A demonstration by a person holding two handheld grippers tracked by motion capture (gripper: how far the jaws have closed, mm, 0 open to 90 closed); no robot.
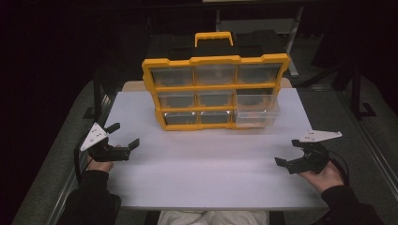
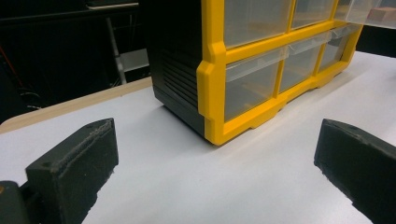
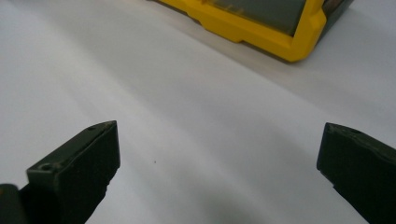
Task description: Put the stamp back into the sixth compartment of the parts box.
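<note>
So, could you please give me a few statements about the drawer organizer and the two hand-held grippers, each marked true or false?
1. The yellow drawer organizer stands upright on the white table. True.
2. Every drawer is pushed fully in. False: the clear drawer in the right column, middle row, is pulled out toward the person.
3. The left hand-held gripper is open and holds nothing. True.
4. The right hand-held gripper is clamped on the organizer's handle. False: it is open, apart from the organizer, near the table's front.
5. The organizer's carry handle is on top. True.
</note>
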